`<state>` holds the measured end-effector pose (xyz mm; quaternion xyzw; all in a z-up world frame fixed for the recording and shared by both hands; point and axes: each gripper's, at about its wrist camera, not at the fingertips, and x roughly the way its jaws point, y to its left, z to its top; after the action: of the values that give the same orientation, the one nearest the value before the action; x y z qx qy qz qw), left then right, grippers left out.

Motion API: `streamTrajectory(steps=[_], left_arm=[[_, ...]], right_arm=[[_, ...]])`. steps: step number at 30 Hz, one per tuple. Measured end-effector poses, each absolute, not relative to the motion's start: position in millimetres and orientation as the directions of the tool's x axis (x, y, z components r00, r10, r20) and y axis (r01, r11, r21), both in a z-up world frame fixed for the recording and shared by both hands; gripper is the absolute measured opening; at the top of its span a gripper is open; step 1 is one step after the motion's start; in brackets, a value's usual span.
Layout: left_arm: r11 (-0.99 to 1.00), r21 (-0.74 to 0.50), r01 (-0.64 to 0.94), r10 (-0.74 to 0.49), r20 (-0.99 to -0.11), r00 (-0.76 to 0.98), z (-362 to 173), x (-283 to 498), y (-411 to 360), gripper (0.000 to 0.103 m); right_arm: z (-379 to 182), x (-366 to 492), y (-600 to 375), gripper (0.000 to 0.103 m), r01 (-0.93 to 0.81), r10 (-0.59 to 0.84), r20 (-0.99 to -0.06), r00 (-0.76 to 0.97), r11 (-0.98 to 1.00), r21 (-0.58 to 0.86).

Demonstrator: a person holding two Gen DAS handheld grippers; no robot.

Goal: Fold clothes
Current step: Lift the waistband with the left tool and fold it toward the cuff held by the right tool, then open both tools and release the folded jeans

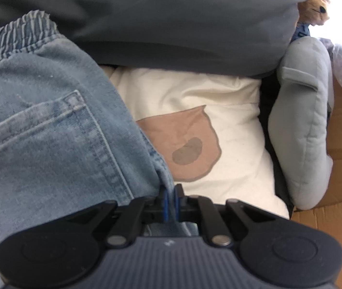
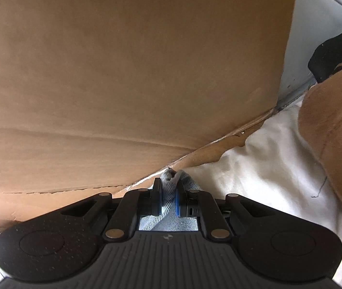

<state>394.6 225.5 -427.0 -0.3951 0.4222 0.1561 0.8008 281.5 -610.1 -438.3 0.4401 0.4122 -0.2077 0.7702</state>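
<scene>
Jeans pinched at 2 edges, ready for a fold

Left gripper (image 1: 171, 201) clamped nearly shut on an edge of the jeans (image 1: 50, 132), right gripper (image 2: 168, 198) likewise closed on a bunched denim edge. Spread over a cream cushion (image 1: 231, 125) beside a cardboard box (image 2: 122, 72), probably gripped at both sides so as to keep the cloth taut and foldable evenly.
</scene>
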Motion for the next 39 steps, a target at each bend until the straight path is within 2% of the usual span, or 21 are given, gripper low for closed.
streamTrajectory(steps=[9,12,14,25,28,29,35,39], left_arm=[[0.661,-0.482,-0.575,-0.077,-0.807,0.586,-428.5,396.2,225.2,0.007],[0.720,-0.456,-0.523,-0.089,-0.808,0.582,-422.4,397.5,219.9,0.015],[0.748,-0.453,-0.485,-0.108,-0.805,0.584,-417.5,397.4,216.6,0.019],[0.825,-0.479,-0.301,-0.248,-0.784,0.569,-405.4,376.3,176.2,0.023],[0.845,-0.473,-0.250,-0.277,-0.787,0.551,-404.3,369.4,165.2,0.034],[0.852,-0.468,-0.235,-0.282,-0.788,0.547,-402.6,365.9,161.6,0.035],[0.872,-0.453,-0.188,-0.309,-0.805,0.507,-381.8,347.1,140.1,0.035],[0.888,-0.449,-0.097,-0.352,-0.801,0.484,-344.7,332.2,116.6,0.035]], right_arm=[[-443.2,290.2,-606.1,0.011,0.674,0.041,-0.808,0.588,0.527,0.518],[-440.4,284.7,-606.0,0.021,0.656,0.048,-0.781,0.622,0.513,0.554],[-435.6,280.4,-605.3,0.034,0.637,0.050,-0.764,0.643,0.520,0.569],[-412.5,236.3,-592.8,0.038,0.578,0.058,-0.754,0.654,0.605,0.548],[-412.1,220.5,-589.5,0.038,0.571,0.074,-0.760,0.645,0.615,0.544],[-411.4,215.0,-588.0,0.039,0.572,0.072,-0.767,0.638,0.622,0.535],[-398.1,187.1,-580.4,0.042,0.592,0.074,-0.789,0.610,0.619,0.516],[-366.8,171.1,-574.5,0.044,0.569,0.089,-0.785,0.613,0.641,0.516]])
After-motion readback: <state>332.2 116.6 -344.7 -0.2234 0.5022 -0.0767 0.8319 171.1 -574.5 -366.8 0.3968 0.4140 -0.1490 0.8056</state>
